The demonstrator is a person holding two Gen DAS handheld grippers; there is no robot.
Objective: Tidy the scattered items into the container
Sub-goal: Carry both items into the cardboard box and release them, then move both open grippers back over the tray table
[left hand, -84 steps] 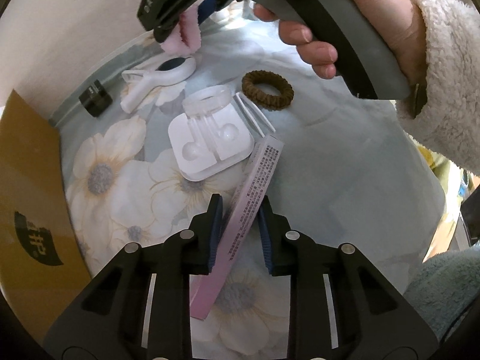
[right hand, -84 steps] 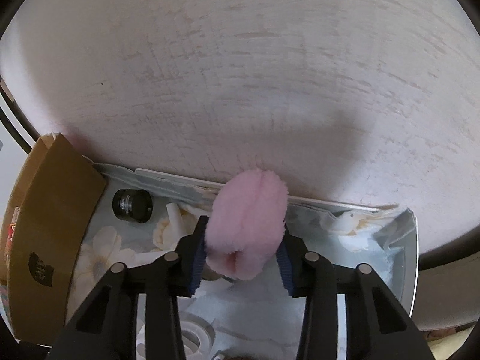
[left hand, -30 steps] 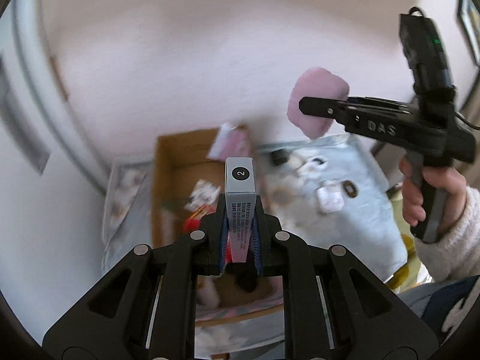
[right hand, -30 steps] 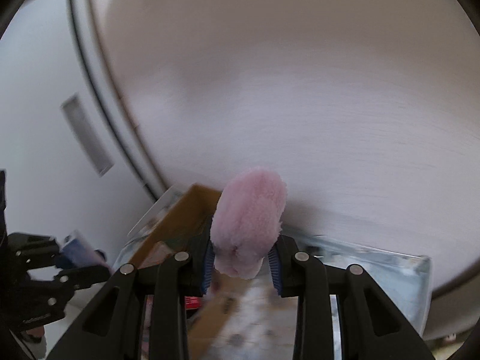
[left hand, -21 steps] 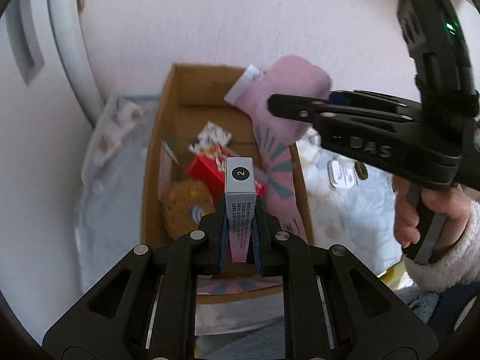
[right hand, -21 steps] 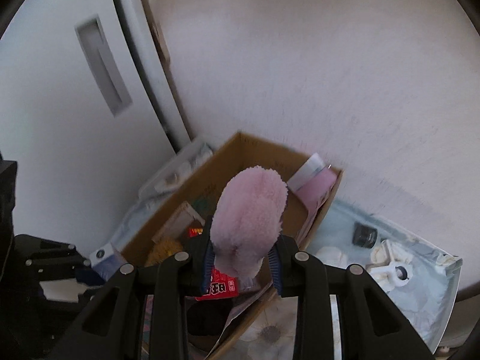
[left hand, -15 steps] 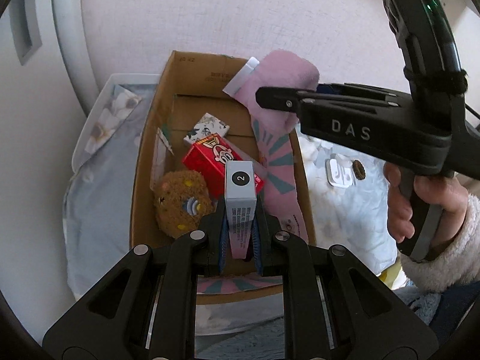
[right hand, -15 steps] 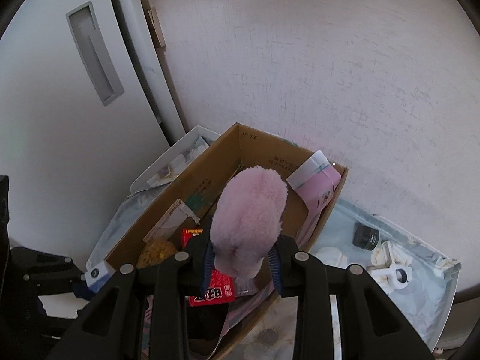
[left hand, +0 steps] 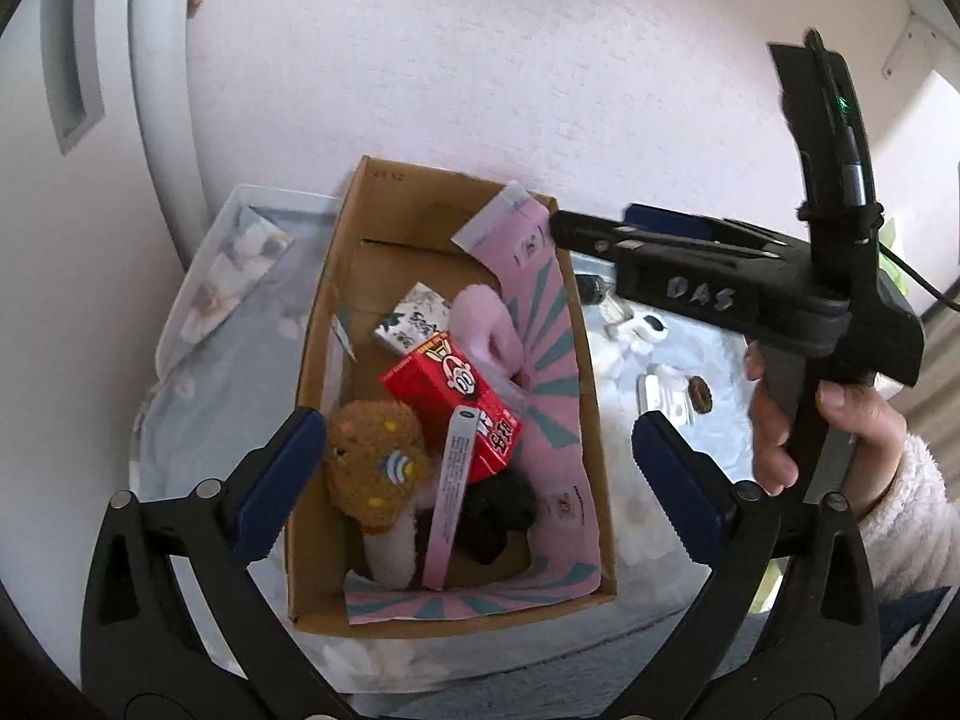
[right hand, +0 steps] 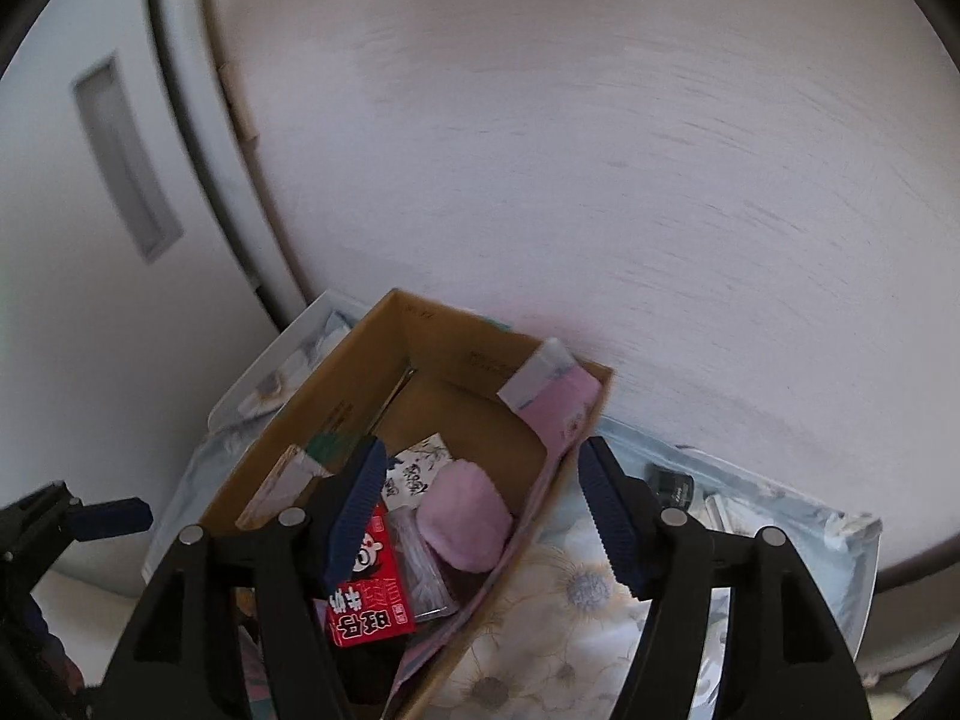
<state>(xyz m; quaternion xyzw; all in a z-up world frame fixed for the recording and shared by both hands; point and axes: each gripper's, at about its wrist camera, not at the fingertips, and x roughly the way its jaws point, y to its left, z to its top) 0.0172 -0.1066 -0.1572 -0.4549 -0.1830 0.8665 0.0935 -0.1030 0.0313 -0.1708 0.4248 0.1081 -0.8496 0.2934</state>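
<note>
Your left gripper point(left hand: 480, 456) and right gripper point(right hand: 480, 516) hang jaws apart, empty, above the cardboard box point(left hand: 312, 360) against the wall point(left hand: 480, 60).

The small items point(left hand: 672, 384) on the bed right of the box point(left hand: 456, 615) are too small to name. A black thing point(left hand: 501, 516) in the box is half hidden.
</note>
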